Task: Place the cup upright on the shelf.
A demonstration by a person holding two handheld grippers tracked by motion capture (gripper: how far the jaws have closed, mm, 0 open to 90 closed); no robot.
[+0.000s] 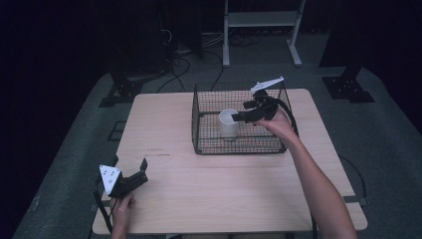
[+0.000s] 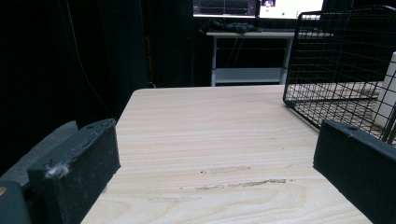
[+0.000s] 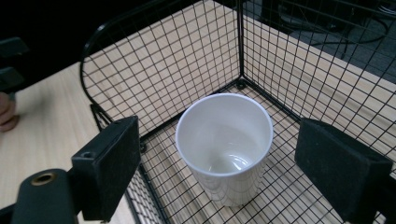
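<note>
Cup (image 3: 225,148) sits mid-frame between your right gripper (image 3: 233,163)'s spread jaws, ungrasped; centre them before closing. Left gripper (image 1: 130,180) idles released, lower left.

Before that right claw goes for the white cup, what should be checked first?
1. Right gripper open: ok, jaws spread wider than the cup.
2. Cup upright: ok, standing in the basket.
3. Cup empty: ok, nothing seen inside.
4. Jaws straddle the cup: ok, one on each side, neither touching it.
5. Left gripper out of the way: ok, open, near the table's front-left corner.
6. Room to close: cannot tell.
</note>
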